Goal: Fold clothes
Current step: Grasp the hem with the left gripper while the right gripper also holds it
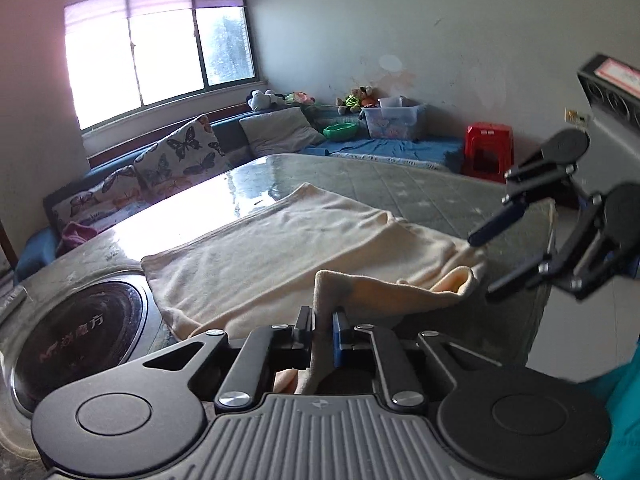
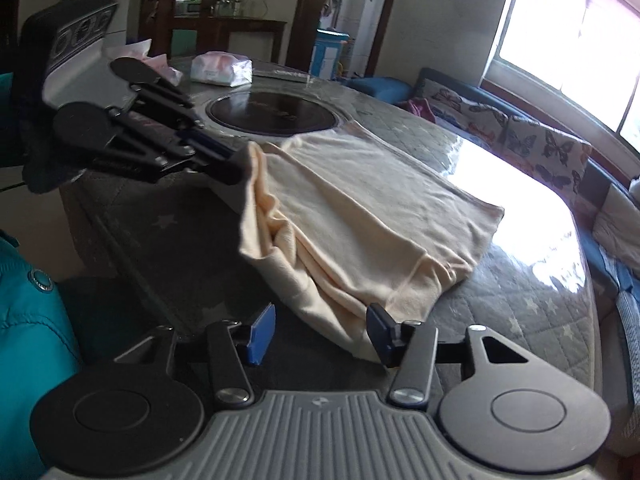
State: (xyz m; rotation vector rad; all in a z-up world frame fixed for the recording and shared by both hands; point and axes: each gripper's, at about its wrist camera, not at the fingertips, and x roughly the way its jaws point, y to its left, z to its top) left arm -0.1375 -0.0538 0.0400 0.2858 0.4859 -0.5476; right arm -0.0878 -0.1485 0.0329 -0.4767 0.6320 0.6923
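Left wrist view: cream garment (image 1: 280,248) lies mostly flat on the worktop (image 1: 420,188), near edge lifted and bunched. Left gripper (image 1: 323,334) is pinched tight on that raised fold; right gripper (image 1: 480,264) sits at the garment's right corner, jaws apart. Right wrist view: right gripper (image 2: 320,334) gapes wide, cloth hem (image 2: 340,320) between the jaws, not clamped. Judgement: fold is mid-way, one corner held, other needs gripping.

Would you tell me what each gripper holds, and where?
Left gripper pinches the cloth at a near corner; right gripper is open, holding nothing.
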